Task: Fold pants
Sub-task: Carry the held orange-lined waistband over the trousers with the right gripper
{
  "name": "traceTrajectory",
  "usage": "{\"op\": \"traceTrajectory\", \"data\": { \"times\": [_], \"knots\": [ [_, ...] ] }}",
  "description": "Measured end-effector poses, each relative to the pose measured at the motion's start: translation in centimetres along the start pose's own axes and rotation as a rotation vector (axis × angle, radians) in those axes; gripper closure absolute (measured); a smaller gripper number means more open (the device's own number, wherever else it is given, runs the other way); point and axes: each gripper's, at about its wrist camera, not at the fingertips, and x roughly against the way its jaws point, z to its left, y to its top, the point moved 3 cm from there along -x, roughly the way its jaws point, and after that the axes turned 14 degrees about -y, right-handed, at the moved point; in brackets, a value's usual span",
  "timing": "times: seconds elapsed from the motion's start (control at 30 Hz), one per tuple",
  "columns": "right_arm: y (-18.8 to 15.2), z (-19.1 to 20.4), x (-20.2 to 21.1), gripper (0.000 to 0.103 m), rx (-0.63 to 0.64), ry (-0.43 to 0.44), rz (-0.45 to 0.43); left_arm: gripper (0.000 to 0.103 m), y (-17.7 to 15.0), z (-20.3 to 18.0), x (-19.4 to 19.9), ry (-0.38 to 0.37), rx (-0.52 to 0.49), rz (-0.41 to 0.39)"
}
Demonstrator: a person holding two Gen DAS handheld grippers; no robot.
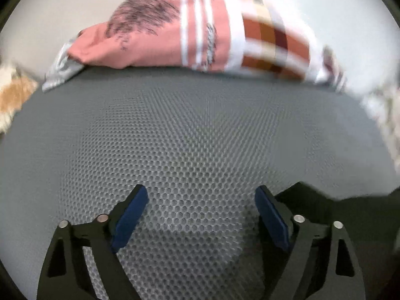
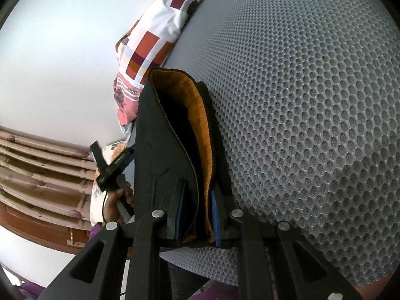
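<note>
Up front, in the left wrist view, the left gripper (image 1: 201,197) hangs with its jaws spread apart and nothing between them, over a grey honeycomb mesh mattress (image 1: 200,130); a pink-and-check pillow (image 1: 200,32) lies at the far edge; a dark corner of the pants (image 1: 325,197) shows at right. Next, in the right wrist view, the right gripper (image 2: 197,205) is clamped on the black, orange-lined pants (image 2: 175,130), held over the mattress (image 2: 312,100); a hand (image 2: 117,200) grips the left gripper (image 2: 112,167) beside them.

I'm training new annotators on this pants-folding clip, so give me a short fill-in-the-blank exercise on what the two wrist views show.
1. The right gripper is shut on the black pants, whose lining is ____.
2. The left gripper is ____, with nothing between its pads.
3. The mattress cover is grey mesh with a ____ pattern.
4. The pink pillow lies against the ____ wall.

Missing words: orange; open; honeycomb; white
</note>
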Motion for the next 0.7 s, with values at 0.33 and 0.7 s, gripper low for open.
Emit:
{"op": "traceTrajectory", "data": {
  "times": [0.33, 0.7],
  "knots": [
    [-0.4, -0.6, 0.3, 0.087, -0.022, 0.012, -0.005, 0.018, -2.4, -7.2, 1.8, -0.133, -0.252, 0.064],
    [-1.0, -1.0, 0.5, 0.086, -0.035, 0.025, 0.0, 0.004, -3.1, -4.5, -2.1, -0.026, -0.125, 0.105]
  ]
}}
